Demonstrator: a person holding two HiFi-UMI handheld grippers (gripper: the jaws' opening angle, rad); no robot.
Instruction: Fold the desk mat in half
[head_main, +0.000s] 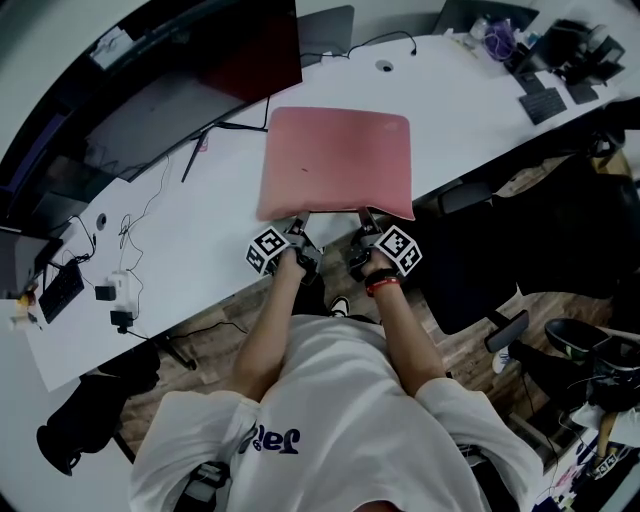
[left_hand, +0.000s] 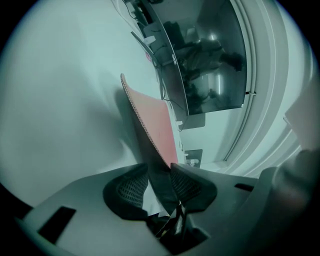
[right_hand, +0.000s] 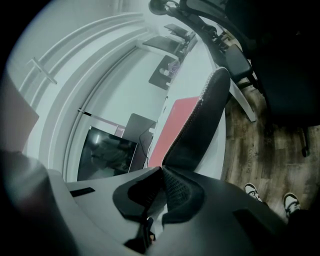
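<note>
Hard to see: in the head view the two tools hide part of the near edge of the pink soft desk mat (head_main: 337, 160).
Count: one mat, two tools, two hands, one dark screen (head_main: 190, 90).
Mat place: it lies on the white surface (head_main: 200, 210), in front of the screen, with its near edge at the front edge of the surface.
Left tool (left_hand: 160, 172): it is wide open. The mat's near edge stands between the pads, but it is not pinched.
Right tool (right_hand: 162, 170): it is almost closed and pinches the mat's near right corner. That corner curls up and shows a dark underside.
Hands: the left hand (head_main: 290, 262) and the right hand (head_main: 378, 268) reach forward side by side. Each hand holds its tool pointing forward and a little down.
</note>
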